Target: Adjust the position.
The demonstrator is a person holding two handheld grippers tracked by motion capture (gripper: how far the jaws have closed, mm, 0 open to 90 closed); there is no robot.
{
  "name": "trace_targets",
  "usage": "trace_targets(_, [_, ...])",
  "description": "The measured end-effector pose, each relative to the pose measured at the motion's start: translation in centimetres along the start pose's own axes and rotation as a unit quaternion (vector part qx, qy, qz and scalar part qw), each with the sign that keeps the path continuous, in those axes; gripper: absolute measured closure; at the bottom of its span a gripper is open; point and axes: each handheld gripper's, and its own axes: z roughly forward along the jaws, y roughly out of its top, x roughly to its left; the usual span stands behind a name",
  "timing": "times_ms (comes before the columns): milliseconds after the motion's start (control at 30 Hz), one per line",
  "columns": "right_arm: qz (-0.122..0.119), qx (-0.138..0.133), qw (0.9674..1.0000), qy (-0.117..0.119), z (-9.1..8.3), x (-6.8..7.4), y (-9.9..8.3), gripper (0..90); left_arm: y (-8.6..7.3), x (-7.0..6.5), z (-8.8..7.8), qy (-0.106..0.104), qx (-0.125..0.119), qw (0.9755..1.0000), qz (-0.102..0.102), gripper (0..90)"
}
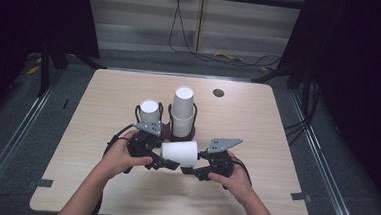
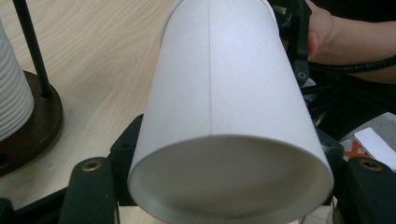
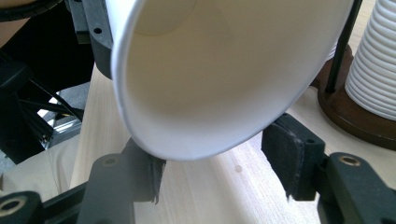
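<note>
A white paper cup (image 1: 179, 153) lies on its side in the air just above the wooden table (image 1: 257, 121), between my two grippers. My left gripper (image 1: 168, 159) comes in from the left and is shut on the cup's base end; in the left gripper view the cup (image 2: 229, 107) fills the space between the jaws. My right gripper (image 1: 191, 166) reaches in from the right. In the right gripper view its pads (image 3: 282, 156) sit against the rim of the cup's open mouth (image 3: 210, 79), which faces that camera.
Two stacks of white cups stand in dark wire holders right behind the held cup: a shorter one (image 1: 149, 112) and a taller one (image 1: 183, 109). A round grommet hole (image 1: 218, 92) sits near the table's far edge. Cables lie on the floor beyond.
</note>
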Motion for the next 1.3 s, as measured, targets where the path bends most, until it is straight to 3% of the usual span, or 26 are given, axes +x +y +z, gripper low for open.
trace_targets(367, [0.003,-0.009,0.9999,0.012,-0.35,-0.01,0.51,31.3,0.04,-0.17,0.09,-0.006,0.012,0.9998,0.012,33.2])
trace_targets(767, [0.018,-0.02,0.9992,0.028,-0.52,-0.16,0.41,25.8,-0.23,0.05,0.37,-0.016,0.008,0.9998,0.007,33.2])
trace_targets(1000, [0.026,-0.029,0.9986,0.037,-0.86,-0.21,0.75,19.4,-0.44,0.17,0.73,-0.024,0.02,0.9994,0.012,33.4])
trace_targets(1133, [0.017,-0.023,0.9988,0.039,-0.59,-0.05,0.95,17.1,-0.3,0.02,0.88,-0.027,0.022,0.9993,0.013,33.4])
trace_targets(1300, [-0.002,-0.011,0.9991,0.041,-0.65,0.01,0.98,24.0,-0.6,0.21,0.76,-0.036,0.018,0.9992,0.004,33.6])
